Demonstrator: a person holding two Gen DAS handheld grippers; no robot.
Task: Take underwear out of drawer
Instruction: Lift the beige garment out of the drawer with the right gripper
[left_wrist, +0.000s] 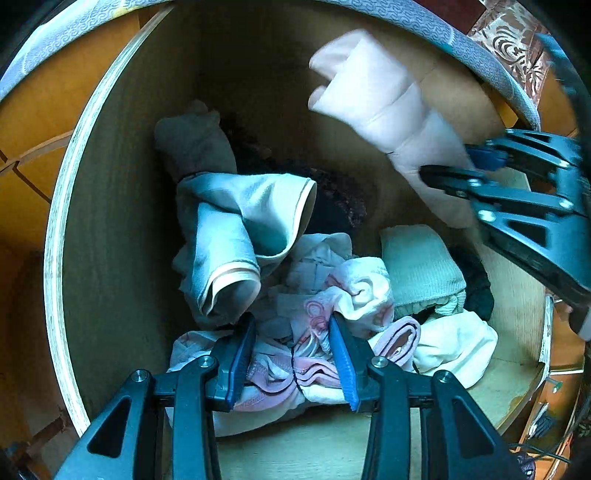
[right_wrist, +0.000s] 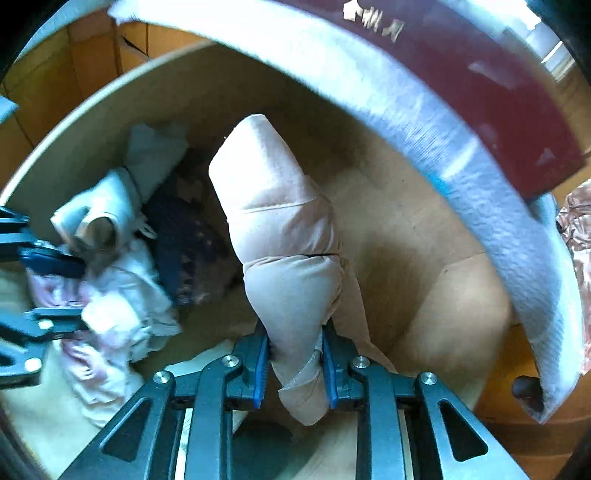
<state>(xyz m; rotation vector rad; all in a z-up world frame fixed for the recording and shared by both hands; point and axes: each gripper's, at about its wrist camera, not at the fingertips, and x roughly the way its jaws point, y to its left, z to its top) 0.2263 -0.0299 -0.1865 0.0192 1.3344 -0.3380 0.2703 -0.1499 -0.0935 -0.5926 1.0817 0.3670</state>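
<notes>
An open wooden drawer (left_wrist: 110, 221) holds a heap of underwear. My right gripper (right_wrist: 295, 354) is shut on a pale pink folded pair (right_wrist: 280, 221), which hangs clear above the drawer floor. The left wrist view shows that pair (left_wrist: 388, 103) at upper right, with the right gripper (left_wrist: 454, 166) clamped on its lower end. My left gripper (left_wrist: 291, 325) points down into the heap, jaws apart, on either side of a pink-and-white patterned pair (left_wrist: 314, 288). A light blue pair (left_wrist: 236, 221) lies just beyond its left finger. The left gripper (right_wrist: 83, 291) is also in the right wrist view, at the left edge.
Also in the drawer are a mint green folded piece (left_wrist: 417, 266), a white piece (left_wrist: 454, 343), a dark lacy garment (left_wrist: 332, 192) and a grey-brown one (left_wrist: 195, 144). A grey patterned bedding edge (right_wrist: 406, 110) and dark red cloth (right_wrist: 480, 92) overhang the far side. Bare drawer floor (right_wrist: 424, 258) shows on the right.
</notes>
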